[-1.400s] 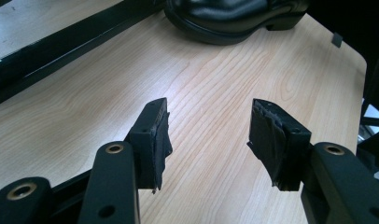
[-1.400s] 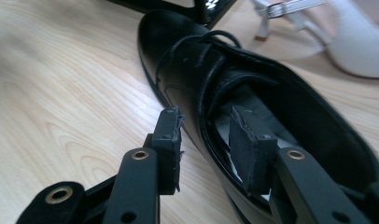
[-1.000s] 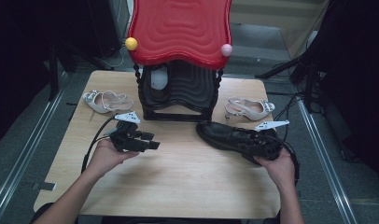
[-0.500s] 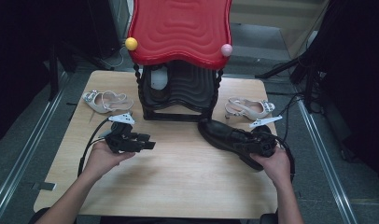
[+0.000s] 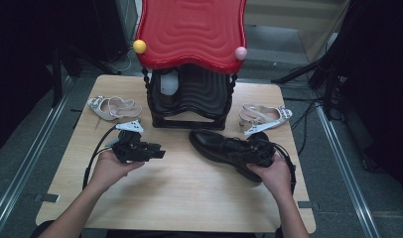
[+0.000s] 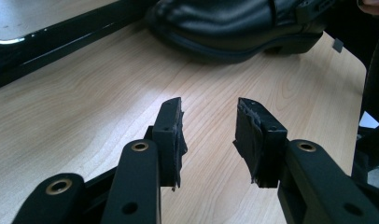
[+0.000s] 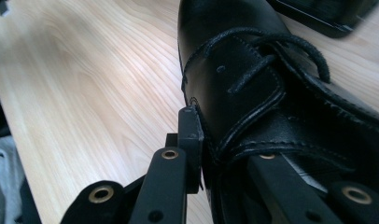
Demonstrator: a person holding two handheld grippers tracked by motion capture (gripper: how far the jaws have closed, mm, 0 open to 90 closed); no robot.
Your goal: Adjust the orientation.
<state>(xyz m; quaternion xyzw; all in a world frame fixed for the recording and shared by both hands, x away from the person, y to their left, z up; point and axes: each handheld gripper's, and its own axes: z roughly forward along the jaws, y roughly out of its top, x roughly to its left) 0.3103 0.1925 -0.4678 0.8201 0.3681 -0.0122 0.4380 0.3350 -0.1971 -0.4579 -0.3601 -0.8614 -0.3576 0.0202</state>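
Pale wood table (image 5: 189,198) bears a black shoe (image 5: 219,148), seemingly amid dark surroundings.

Your black lace-up shoe (image 5: 224,148), right of centre on the table.
You see glossy leather, laces tied, sole down, toe pointing far-left toward the stand's base, heel near the right edge.

Beyond your left gripper (image 5: 160,153), a pale strappy sandal (image 5: 113,107) lies on the wooden surface (image 5: 189,198). Beyond your right gripper (image 5: 241,154), a second pale sandal (image 5: 265,114) rests near the surface's far edge. Between them, ahead of both grippers, you have a black ribbed rack (image 5: 192,96) under a red wavy top (image 5: 191,29), with a yellow ball (image 5: 139,46) and a pink ball (image 5: 240,52) at its corners.
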